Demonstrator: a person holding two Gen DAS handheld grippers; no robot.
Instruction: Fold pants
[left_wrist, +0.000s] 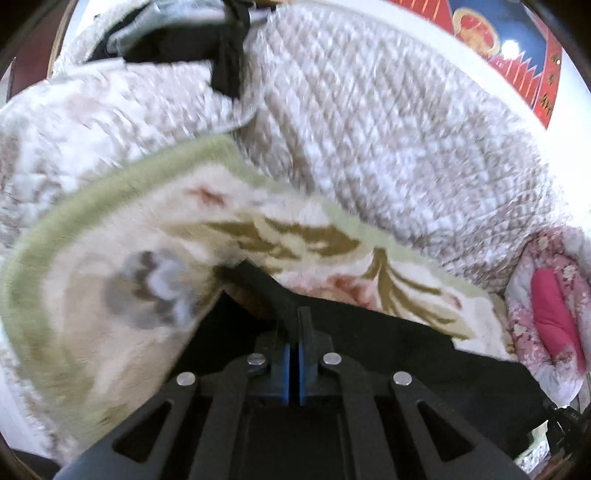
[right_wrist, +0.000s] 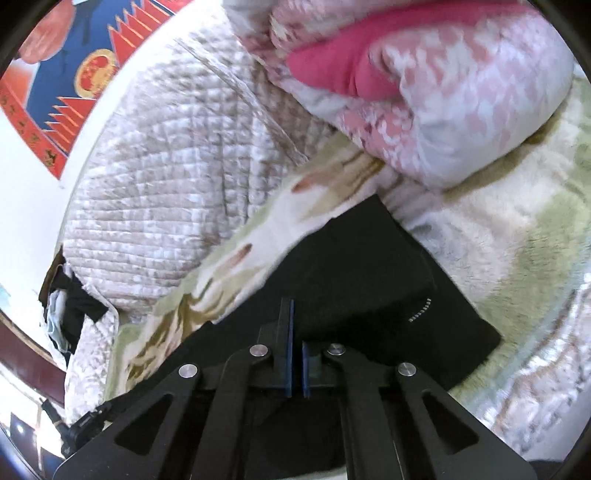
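Two closed grippers is what you have, and neither clearly has cloth between its pads. In the left wrist view your left gripper (left_wrist: 298, 325) has its blue pads (left_wrist: 285, 369) pressed together over the black pants (left_wrist: 388, 350), which lie on the fleecy floral blanket (left_wrist: 110, 258) near its green-bordered edge; whether any fabric is pinched there you cannot tell, since black fingers sit against black cloth. If you lift on an empty pinch, the fold simply stays flat. In the right wrist view your right gripper (right_wrist: 293, 317) is likewise shut, above the pants (right_wrist: 369, 258), which already look folded into a block with one corner toward the pink quilt (right_wrist: 461, 110). Your risk here is dragging that block askew, or snagging the blanket's pile and pulling it up with the pants.
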